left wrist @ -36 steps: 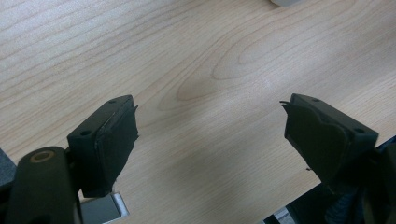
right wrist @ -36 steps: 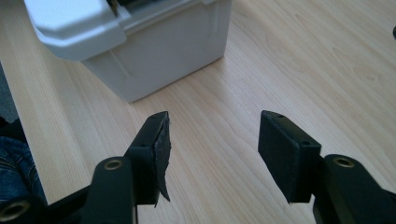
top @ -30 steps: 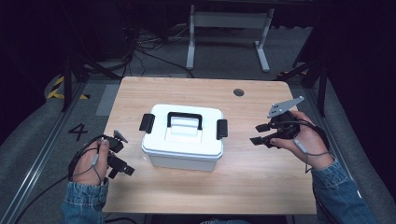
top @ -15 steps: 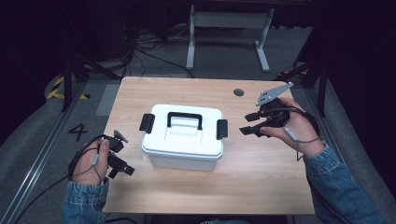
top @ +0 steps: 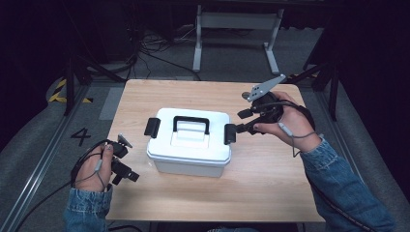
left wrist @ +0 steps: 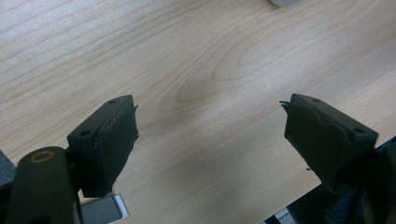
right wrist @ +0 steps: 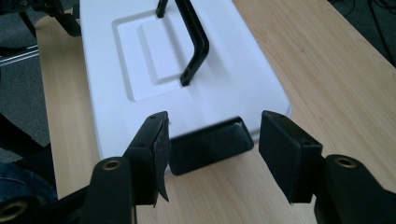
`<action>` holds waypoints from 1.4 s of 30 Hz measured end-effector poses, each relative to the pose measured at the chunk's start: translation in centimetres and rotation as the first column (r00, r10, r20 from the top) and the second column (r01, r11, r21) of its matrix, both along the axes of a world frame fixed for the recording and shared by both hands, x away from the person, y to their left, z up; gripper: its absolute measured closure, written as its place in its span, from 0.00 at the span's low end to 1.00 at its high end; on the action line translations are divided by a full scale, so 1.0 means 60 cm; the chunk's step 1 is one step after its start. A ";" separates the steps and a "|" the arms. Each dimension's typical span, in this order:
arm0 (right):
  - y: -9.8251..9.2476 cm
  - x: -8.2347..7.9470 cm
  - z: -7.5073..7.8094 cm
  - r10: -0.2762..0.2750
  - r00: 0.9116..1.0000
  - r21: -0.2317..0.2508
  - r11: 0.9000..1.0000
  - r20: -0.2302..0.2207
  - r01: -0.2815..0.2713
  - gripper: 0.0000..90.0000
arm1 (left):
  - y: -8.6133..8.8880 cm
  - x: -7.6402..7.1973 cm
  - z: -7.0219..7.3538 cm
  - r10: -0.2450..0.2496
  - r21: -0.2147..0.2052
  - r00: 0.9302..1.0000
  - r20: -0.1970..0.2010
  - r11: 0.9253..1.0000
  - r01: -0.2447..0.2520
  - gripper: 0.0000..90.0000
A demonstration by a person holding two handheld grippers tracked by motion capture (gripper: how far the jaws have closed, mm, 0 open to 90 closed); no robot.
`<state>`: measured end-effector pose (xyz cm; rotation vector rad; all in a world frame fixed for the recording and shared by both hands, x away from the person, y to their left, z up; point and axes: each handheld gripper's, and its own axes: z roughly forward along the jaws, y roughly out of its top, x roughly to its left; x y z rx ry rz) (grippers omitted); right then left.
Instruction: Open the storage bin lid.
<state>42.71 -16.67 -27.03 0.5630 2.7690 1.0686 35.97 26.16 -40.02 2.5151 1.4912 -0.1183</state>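
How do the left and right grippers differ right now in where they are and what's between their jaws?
The right gripper is held up at the white box's right-hand black latch, which sits between its open jaws; the left gripper sits low by the box's left side, with bare table between its jaws. The right one points at the box; the left points at the tabletop. Both are open and empty.

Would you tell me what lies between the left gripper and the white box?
Only bare wooden table lies between the left gripper and the white box, as the high view shows; the left gripper view shows bare wood beyond its open jaws.
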 end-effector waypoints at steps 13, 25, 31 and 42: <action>0.068 0.027 0.000 0.067 0.998 0.008 0.998 -0.010 -0.067 0.48 | 0.001 0.000 0.000 0.003 -0.001 1.000 -0.003 1.000 -0.003 0.20; 0.125 0.051 -0.027 0.089 0.995 0.020 0.996 -0.045 -0.088 0.47 | 0.005 0.001 0.001 0.007 -0.003 1.000 -0.009 1.000 -0.007 0.20; 0.151 0.062 -0.043 0.099 0.993 0.012 0.995 -0.067 -0.098 0.48 | 0.005 0.001 -0.001 0.009 -0.004 1.000 -0.006 1.000 -0.009 0.20; 0.188 0.083 -0.078 0.115 0.987 -0.022 0.993 -0.110 -0.118 0.59 | 0.005 0.001 0.000 0.006 -0.005 1.000 -0.008 1.000 -0.006 0.20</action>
